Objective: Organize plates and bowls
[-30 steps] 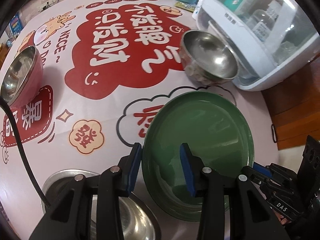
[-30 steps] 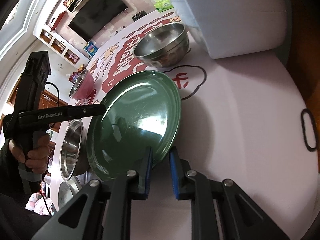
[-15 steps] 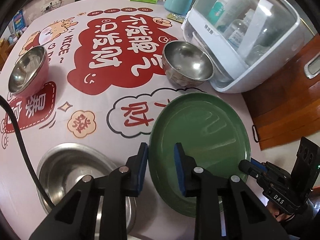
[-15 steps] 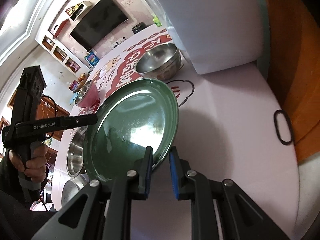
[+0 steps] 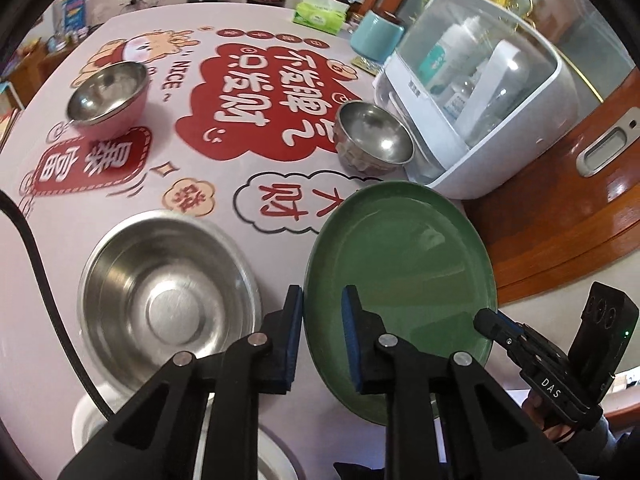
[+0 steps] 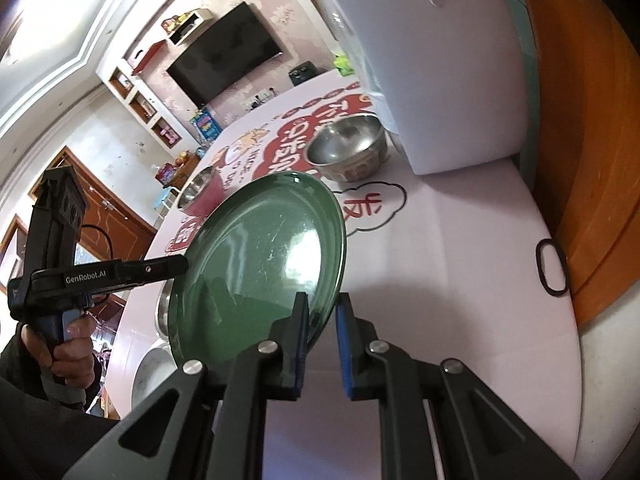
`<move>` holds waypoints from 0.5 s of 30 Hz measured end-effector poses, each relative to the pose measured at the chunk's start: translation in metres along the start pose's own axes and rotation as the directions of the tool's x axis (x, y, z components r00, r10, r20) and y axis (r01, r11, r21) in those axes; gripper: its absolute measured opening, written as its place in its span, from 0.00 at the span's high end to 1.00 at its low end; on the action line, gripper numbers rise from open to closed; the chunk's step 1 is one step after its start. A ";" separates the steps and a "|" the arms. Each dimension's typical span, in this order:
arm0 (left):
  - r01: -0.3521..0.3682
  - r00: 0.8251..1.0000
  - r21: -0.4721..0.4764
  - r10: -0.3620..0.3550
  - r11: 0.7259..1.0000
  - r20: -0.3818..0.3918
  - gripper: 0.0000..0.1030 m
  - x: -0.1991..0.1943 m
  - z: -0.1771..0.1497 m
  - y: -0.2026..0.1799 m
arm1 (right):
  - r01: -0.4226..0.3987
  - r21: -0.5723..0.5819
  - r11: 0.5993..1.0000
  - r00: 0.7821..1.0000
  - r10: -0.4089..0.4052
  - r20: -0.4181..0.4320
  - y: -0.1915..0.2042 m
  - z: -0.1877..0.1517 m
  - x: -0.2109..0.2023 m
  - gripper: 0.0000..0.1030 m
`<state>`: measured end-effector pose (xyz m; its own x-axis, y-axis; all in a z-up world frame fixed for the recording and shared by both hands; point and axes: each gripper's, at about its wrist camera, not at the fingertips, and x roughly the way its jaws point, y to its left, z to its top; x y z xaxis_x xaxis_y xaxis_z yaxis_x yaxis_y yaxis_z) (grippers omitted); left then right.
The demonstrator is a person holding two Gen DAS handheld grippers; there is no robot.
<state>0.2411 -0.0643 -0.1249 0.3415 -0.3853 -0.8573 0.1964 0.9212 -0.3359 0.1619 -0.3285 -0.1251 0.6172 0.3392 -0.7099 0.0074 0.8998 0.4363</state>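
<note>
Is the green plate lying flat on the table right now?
No: the green plate is tilted up off the tablecloth, held at its rim by both grippers.

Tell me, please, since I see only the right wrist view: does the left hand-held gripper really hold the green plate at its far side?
Observer: Yes. In the left wrist view the left hand-held gripper has just been closing, and its pads pinch the rim of the green plate.
Operator: What stands beside the plate there? I see only a steel edge.
Observer: A large steel bowl, empty and upright, left of the plate in that view.
Operator: What is inside the white box?
Observer: The white box has a clear lid on that side, and bottles stand inside.
</note>
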 end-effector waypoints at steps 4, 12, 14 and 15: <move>0.011 0.999 -0.042 -0.010 0.999 0.039 0.85 -0.017 -0.014 0.008 | -0.019 -0.042 0.999 1.000 0.019 0.003 0.010 -0.002 -0.005 0.88; 0.028 0.993 -0.126 -0.013 0.992 0.114 0.85 -0.050 -0.047 0.027 | -0.062 -0.126 0.990 0.998 0.063 0.003 0.036 -0.006 -0.009 0.88; 0.025 0.992 -0.142 -0.007 0.989 0.127 0.85 -0.058 -0.055 0.031 | -0.073 -0.144 0.987 0.997 0.073 0.000 0.041 -0.008 -0.011 0.88; 0.023 0.991 -0.150 -0.002 0.988 0.136 0.85 -0.063 -0.061 0.034 | -0.078 -0.154 0.985 0.997 0.078 -0.004 0.045 -0.010 -0.011 0.88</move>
<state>0.1705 -0.0057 -0.1062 0.4629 -0.3912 -0.7954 0.0638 0.9097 -0.4103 0.1473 -0.2894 -0.1030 0.6130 0.4096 -0.6756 -0.1622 0.9021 0.3998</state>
